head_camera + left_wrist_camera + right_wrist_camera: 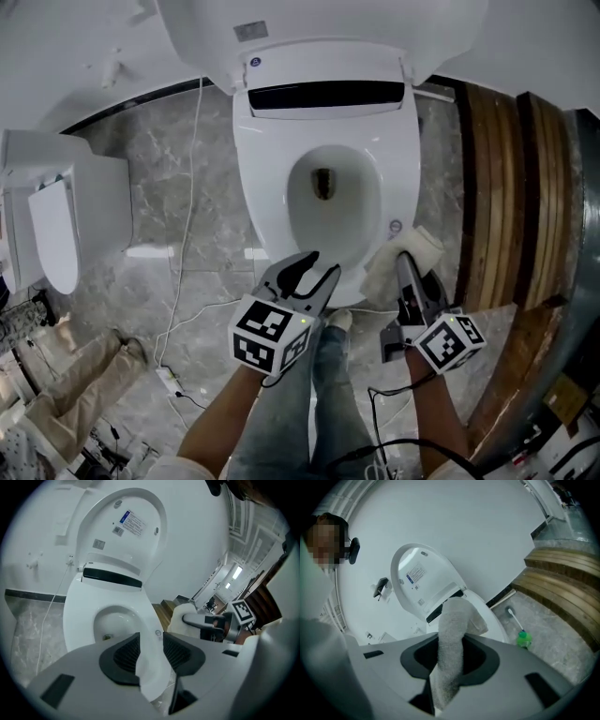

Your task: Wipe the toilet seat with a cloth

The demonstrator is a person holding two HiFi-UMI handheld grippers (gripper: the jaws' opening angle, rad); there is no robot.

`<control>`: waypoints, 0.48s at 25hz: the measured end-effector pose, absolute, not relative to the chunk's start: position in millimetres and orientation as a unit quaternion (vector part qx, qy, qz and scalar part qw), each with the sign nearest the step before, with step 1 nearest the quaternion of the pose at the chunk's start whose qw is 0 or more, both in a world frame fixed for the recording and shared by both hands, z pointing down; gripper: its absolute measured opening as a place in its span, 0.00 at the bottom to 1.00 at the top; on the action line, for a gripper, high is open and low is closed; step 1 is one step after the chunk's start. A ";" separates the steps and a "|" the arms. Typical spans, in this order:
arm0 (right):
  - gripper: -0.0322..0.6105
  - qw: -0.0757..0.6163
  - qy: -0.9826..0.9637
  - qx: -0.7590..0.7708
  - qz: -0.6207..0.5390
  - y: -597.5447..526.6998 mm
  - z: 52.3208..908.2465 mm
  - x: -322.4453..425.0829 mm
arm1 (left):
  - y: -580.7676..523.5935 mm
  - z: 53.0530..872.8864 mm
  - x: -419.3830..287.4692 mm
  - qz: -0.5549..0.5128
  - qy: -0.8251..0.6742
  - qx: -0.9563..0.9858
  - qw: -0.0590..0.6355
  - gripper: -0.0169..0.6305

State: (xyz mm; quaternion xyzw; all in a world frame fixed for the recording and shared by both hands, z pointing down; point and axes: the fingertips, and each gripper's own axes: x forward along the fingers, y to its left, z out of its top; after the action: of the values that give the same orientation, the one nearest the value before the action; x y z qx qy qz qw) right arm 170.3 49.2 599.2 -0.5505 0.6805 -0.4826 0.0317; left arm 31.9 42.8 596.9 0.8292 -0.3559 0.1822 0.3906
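Note:
The white toilet stands in the middle of the head view with its lid (319, 23) raised and the seat (267, 197) down around the bowl. My left gripper (319, 265) hovers over the seat's front edge, open, and only the seat's rim (150, 663) shows through the gap. My right gripper (410, 272) is at the seat's front right corner, shut on a white terry cloth (405, 253). In the right gripper view the cloth (452, 639) stands pinched between the pads and droops forward. The left gripper view shows the cloth (180, 618) beside the seat's right side.
A second white fixture (56, 225) stands at the left. A white cable (192, 187) runs over the marble floor to a power strip (169, 380). Wooden steps (506, 187) rise on the right. A green-based toilet brush (524, 638) lies by them. Legs in jeans (319, 394) are below me.

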 end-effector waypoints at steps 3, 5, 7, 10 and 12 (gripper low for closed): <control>0.21 0.024 0.676 -0.556 -0.482 29.8 616.4 174.7 | 20.7 607.6 33.0 0.179 -0.358 0.827 0.395 0.19; 0.21 0.011 0.676 -0.560 -0.478 13.2 626.1 177.4 | 7.7 615.4 32.7 0.181 -0.360 0.827 0.393 0.15; 0.21 0.000 0.677 -0.563 -0.474 -5.0 632.6 178.7 | -2.7 620.5 31.3 0.181 -0.360 0.827 0.392 0.11; 0.21 -0.007 0.678 -0.568 -0.466 -34.7 638.7 179.7 | -14.1 625.5 27.0 0.183 -0.358 0.826 0.395 0.06; 0.21 -0.014 0.677 -0.574 -0.460 -54.8 641.5 179.6 | -20.8 627.1 22.8 0.188 -0.356 0.827 0.392 0.05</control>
State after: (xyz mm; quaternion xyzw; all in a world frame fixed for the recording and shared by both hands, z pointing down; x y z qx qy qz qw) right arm 179.6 -54.8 641.5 -0.5740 0.6772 -0.4602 -0.0135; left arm 22.8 -20.8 627.1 0.8273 -0.3559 0.1876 0.3922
